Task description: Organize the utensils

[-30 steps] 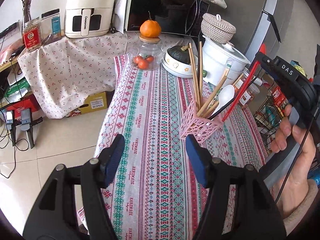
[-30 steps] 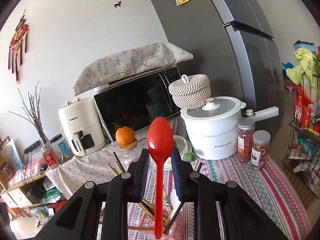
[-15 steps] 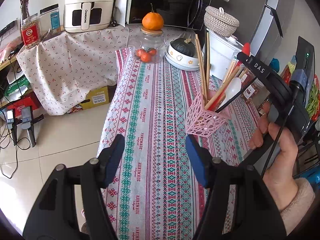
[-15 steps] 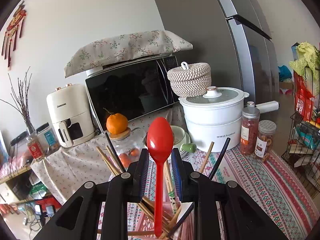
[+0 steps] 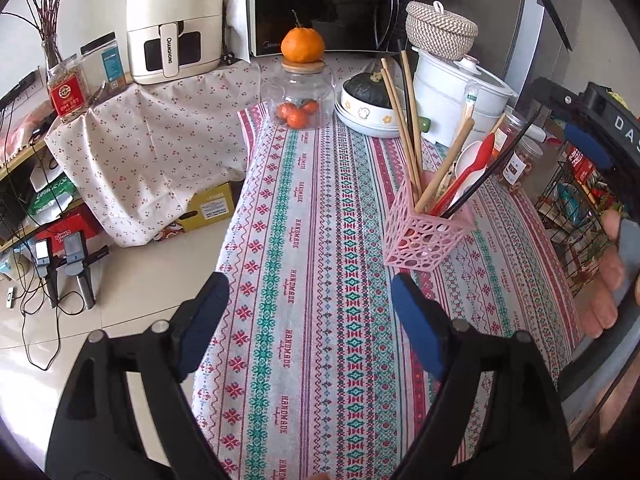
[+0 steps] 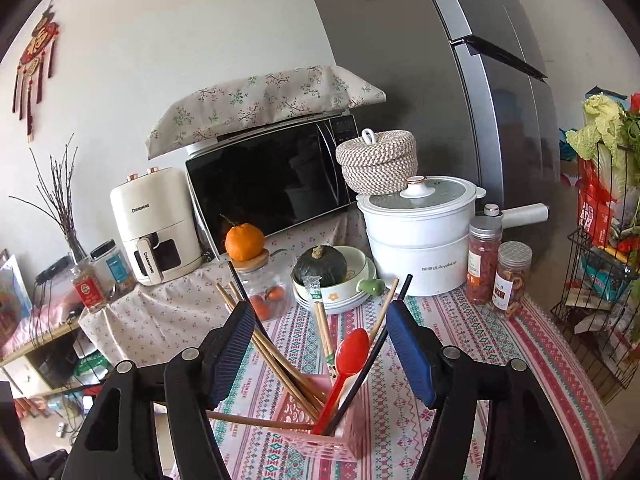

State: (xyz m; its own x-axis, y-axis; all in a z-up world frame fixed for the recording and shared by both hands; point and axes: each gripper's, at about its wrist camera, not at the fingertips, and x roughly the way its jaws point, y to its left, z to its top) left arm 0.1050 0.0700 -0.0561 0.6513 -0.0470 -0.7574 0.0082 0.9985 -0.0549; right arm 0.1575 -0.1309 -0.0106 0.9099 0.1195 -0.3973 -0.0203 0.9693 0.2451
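A pink lattice utensil holder [image 5: 424,240] stands on the patterned tablecloth [image 5: 320,280], right of centre. In it stand a red spoon [image 5: 466,178], a white spoon [image 5: 468,162], several wooden chopsticks [image 5: 406,120] and a black chopstick. My left gripper [image 5: 310,322] is open and empty, over the cloth in front of the holder. My right gripper [image 6: 322,350] is open and empty, just above the holder [image 6: 320,436]; the red spoon [image 6: 344,368] leans in the holder between its fingers, untouched. The right gripper also shows at the right edge of the left wrist view [image 5: 588,140].
At the table's far end stand a glass jar of tangerines [image 5: 298,96] with an orange on its lid, stacked bowls holding a dark squash [image 5: 368,100], a white pot [image 5: 452,100], and spice jars [image 6: 500,276]. A wire rack [image 6: 600,312] stands at right. The table's left edge drops to the floor.
My right gripper has opened and let go of the red spoon, which now rests in the pink holder. The right gripper has drawn back to the right. The left gripper stays open.
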